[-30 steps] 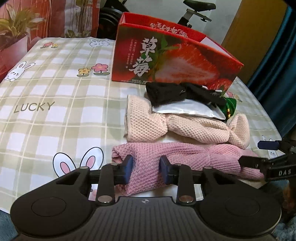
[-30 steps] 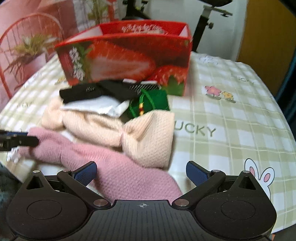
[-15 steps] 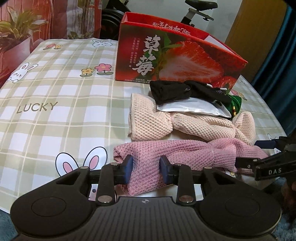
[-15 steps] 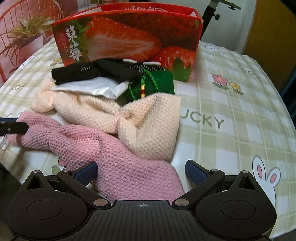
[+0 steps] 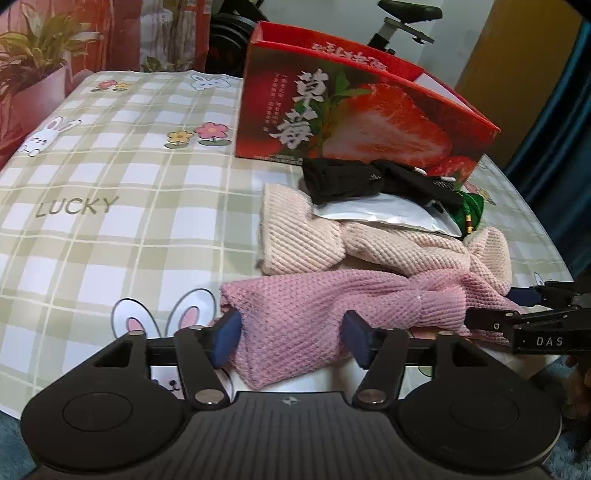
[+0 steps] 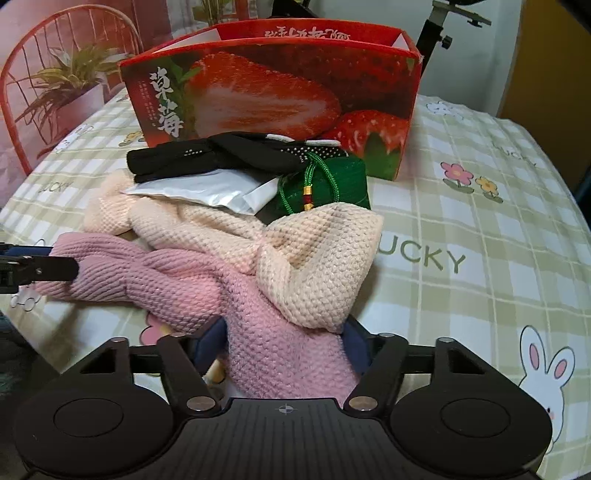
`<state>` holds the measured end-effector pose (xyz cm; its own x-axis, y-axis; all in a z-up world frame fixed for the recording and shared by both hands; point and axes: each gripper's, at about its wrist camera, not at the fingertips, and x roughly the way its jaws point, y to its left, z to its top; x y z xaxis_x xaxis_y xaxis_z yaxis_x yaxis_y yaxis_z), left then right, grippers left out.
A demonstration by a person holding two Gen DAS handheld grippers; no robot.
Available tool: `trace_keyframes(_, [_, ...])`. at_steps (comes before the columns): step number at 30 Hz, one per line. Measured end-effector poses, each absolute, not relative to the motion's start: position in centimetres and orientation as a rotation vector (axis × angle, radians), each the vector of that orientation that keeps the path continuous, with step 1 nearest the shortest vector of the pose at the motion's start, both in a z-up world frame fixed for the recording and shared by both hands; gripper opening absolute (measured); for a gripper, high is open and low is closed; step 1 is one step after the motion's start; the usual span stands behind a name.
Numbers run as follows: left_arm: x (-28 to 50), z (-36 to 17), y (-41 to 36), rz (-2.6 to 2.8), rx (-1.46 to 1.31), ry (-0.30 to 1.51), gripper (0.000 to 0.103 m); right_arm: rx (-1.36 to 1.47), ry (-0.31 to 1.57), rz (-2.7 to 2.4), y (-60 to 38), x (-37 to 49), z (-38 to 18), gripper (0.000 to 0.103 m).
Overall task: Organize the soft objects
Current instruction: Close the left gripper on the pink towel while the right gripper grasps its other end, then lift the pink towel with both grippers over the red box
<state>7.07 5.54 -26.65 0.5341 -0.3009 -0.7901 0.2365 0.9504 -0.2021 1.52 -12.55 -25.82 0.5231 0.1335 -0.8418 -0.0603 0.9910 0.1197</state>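
Note:
A pink knit headband (image 5: 332, 302) lies across the table's near edge. Its one end sits between the pads of my left gripper (image 5: 291, 338), whose jaws are opening, and the knit has spread out loosely there. The other end (image 6: 288, 350) is bunched between the pads of my right gripper (image 6: 282, 343), whose jaws are closing on it. Behind it lies a cream knit headband (image 6: 314, 251). On that rest a silver packet (image 6: 199, 188), a black fabric piece (image 6: 221, 155) and a green corded pouch (image 6: 332, 181). An open red strawberry box (image 6: 277, 96) stands behind the pile.
The checked tablecloth (image 5: 110, 221) with rabbits and flowers stretches bare to the left of the pile and to its right (image 6: 480, 221). A potted plant (image 5: 40, 74) and a red chair (image 6: 37, 74) stand beyond the far left edge. An exercise bike (image 5: 402, 18) is behind the box.
My left gripper's jaws have widened and the pink headband's end has spread between them. My right gripper's jaws have narrowed onto the other end, which now bunches up.

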Motion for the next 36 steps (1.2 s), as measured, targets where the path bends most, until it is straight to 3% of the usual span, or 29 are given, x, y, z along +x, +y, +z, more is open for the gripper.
trace_keyframes(4, [7.1, -26.9, 5.1, -0.333, -0.060, 0.961, 0.066, 0.089, 1.019, 0.120, -12.6, 1.5, -25.7, 0.058])
trace_keyframes(7, [7.1, -26.9, 5.5, -0.321, -0.075, 0.954, 0.032, 0.095, 1.024, 0.147, -12.3, 1.5, -25.5, 0.045])
trace_keyframes(11, [6.7, -26.5, 5.6, -0.346, -0.087, 0.930, 0.012, 0.141, 1.035, 0.203, -12.3, 1.6, -25.3, 0.026])
trace_keyframes(36, [8.0, -17.1, 5.2, -0.337, -0.073, 0.591, 0.010, 0.129, 0.694, 0.262, -13.1, 4.3, -15.5, 0.021])
